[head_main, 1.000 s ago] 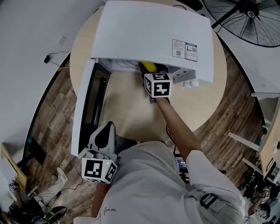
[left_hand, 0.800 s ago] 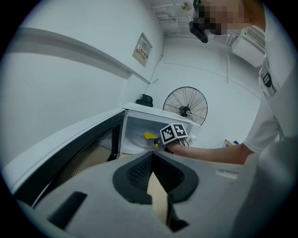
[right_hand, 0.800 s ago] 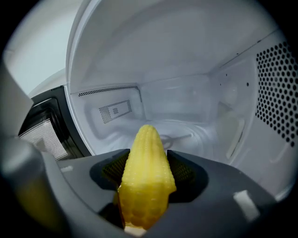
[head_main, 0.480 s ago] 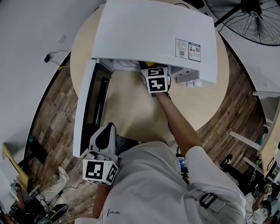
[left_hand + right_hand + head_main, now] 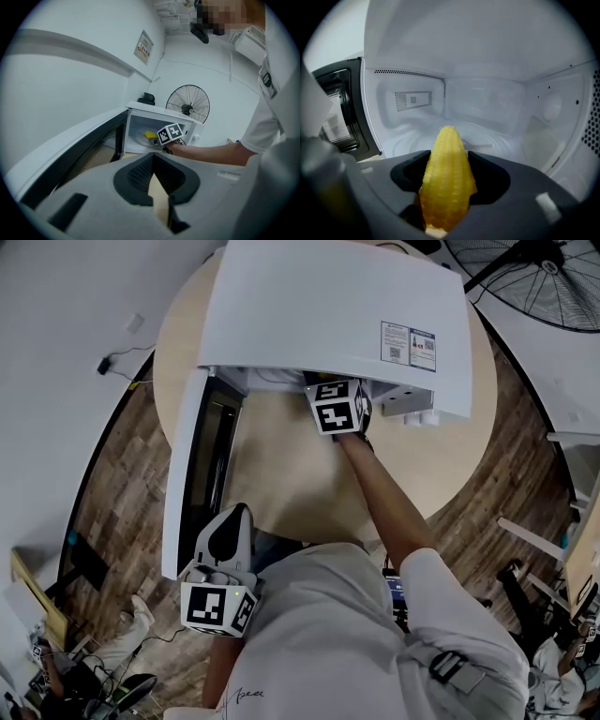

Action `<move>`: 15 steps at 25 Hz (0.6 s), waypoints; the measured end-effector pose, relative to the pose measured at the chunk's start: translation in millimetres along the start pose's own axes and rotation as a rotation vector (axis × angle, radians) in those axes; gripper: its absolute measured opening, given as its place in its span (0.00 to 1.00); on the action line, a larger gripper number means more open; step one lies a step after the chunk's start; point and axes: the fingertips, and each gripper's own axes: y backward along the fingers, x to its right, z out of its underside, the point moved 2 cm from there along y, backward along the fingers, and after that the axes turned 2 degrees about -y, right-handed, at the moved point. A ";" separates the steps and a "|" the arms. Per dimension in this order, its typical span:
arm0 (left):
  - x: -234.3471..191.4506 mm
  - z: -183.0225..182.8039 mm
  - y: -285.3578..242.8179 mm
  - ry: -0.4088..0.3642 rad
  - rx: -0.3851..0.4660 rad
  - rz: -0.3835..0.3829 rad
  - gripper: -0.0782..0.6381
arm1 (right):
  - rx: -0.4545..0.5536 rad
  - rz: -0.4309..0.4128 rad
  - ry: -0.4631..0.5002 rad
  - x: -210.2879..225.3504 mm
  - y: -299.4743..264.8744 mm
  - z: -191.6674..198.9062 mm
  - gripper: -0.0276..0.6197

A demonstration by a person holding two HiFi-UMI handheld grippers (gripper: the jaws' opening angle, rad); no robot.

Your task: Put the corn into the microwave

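Reaching deeper over the last second, I had pushed my right gripper (image 5: 449,164) into the open microwave (image 5: 328,315), its jaws clamped on the corn (image 5: 445,197). The corn now hung inside the cavity, so only setting it down remained.

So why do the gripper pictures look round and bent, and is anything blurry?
Left gripper view: fisheye, dark corners, straight edges curve, foreground soft. Right gripper view: same round frame; corn fairly sharp, microwave cavity evenly bright. Head view: milder bend.

Yellow corn (image 5: 446,183), tip inside open microwave (image 5: 487,103)
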 end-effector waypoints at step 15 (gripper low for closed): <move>1.0 3.5 -4.1 0.002 -0.022 0.015 0.10 | -0.009 0.013 0.086 -2.1 -6.9 -1.4 0.45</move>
